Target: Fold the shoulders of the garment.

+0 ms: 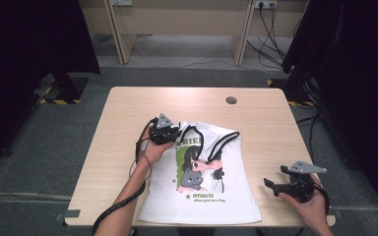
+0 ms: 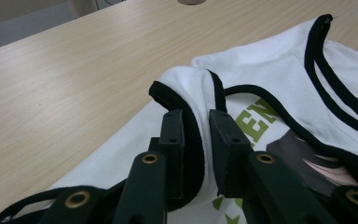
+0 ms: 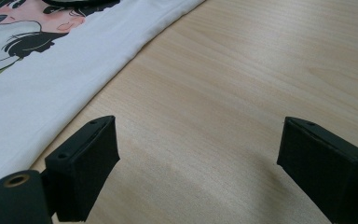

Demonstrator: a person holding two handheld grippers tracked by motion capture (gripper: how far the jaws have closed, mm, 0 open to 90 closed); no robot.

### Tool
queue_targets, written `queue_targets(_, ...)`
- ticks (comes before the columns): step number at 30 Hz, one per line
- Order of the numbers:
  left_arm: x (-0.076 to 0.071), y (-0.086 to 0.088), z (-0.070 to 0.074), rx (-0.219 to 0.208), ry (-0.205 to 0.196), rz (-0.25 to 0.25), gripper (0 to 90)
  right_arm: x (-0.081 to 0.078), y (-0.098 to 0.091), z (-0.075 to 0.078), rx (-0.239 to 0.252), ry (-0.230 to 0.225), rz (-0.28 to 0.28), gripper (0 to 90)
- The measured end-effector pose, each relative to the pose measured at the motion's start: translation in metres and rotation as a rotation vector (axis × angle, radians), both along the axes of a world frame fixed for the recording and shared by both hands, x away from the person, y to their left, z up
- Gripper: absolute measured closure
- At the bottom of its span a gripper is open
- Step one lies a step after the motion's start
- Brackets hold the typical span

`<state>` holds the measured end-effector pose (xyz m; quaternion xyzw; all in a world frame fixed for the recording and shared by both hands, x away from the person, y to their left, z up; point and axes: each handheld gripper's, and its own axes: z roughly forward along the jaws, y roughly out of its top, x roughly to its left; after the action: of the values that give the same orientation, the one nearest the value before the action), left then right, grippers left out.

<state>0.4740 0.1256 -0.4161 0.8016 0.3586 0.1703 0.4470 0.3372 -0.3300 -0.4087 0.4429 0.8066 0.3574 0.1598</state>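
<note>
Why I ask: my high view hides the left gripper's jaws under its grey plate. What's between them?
Observer: A fold of the white top's black-trimmed shoulder strap stands between the left gripper's jaws. I can't confirm a firm pinch.
Operator: And the right gripper's jaws?
Observer: The right gripper is wide open over the bare table, beside the top's edge and touching no cloth.

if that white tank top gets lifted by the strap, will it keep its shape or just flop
The tank top will likely flop: its strap already bends in a soft fold between the left gripper jaws. Thin cloth lying flat on the table looks light, so it should drape and trail. The printed front may bunch.
</note>
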Motion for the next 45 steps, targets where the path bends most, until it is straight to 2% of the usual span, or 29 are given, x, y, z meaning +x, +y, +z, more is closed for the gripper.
queue_targets(7, -0.015, 0.006, -0.007, 0.016, -0.024, -0.036, 71.1, 0.000, 0.001, 0.000, -0.007, -0.001, 0.000, 12.3)
queue_targets(10, -0.022, 0.004, -0.013, 0.030, -0.003, -0.072, 70.7, 0.000, 0.001, 0.000, -0.006, -0.002, -0.002, 12.3)
queue_targets(12, -0.027, 0.003, -0.017, 0.059, 0.010, -0.100, 69.9, 0.000, 0.001, 0.000, -0.006, 0.000, -0.003, 12.3)
queue_targets(15, -0.033, 0.002, -0.020, 0.063, 0.018, -0.123, 68.0, 0.000, 0.001, 0.000, -0.008, -0.001, -0.003, 12.3)
queue_targets(23, -0.043, 0.001, -0.009, 0.073, 0.001, -0.185, 60.2, 0.000, 0.001, 0.000, -0.011, 0.003, -0.003, 12.3)
queue_targets(26, -0.042, -0.006, -0.003, 0.105, -0.010, -0.225, 58.9, 0.000, 0.001, 0.000, -0.012, -0.001, -0.003, 12.3)
queue_targets(29, -0.039, -0.014, 0.001, 0.161, -0.021, -0.265, 56.7, 0.000, 0.001, 0.000, -0.006, 0.000, -0.006, 12.3)
queue_targets(30, -0.038, -0.016, 0.003, 0.165, -0.023, -0.278, 56.3, 0.000, 0.001, 0.000, -0.007, 0.001, -0.006, 12.3)
queue_targets(34, -0.029, -0.023, 0.006, 0.194, 0.002, -0.341, 55.1, 0.000, 0.001, 0.000, -0.012, 0.002, -0.002, 12.3)
queue_targets(37, -0.026, -0.024, 0.004, 0.212, 0.044, -0.375, 63.0, 0.000, 0.001, 0.000, -0.009, -0.002, -0.003, 12.3)
queue_targets(39, -0.028, -0.023, 0.003, 0.220, 0.071, -0.395, 68.6, -0.001, 0.001, 0.000, -0.009, -0.001, -0.002, 12.3)
queue_targets(40, -0.031, -0.022, 0.002, 0.230, 0.072, -0.403, 69.4, 0.000, 0.001, 0.000, -0.009, -0.001, -0.001, 12.3)
queue_targets(45, -0.042, -0.015, 0.000, 0.254, 0.100, -0.440, 68.7, 0.000, 0.001, 0.000, -0.010, 0.002, 0.000, 12.3)
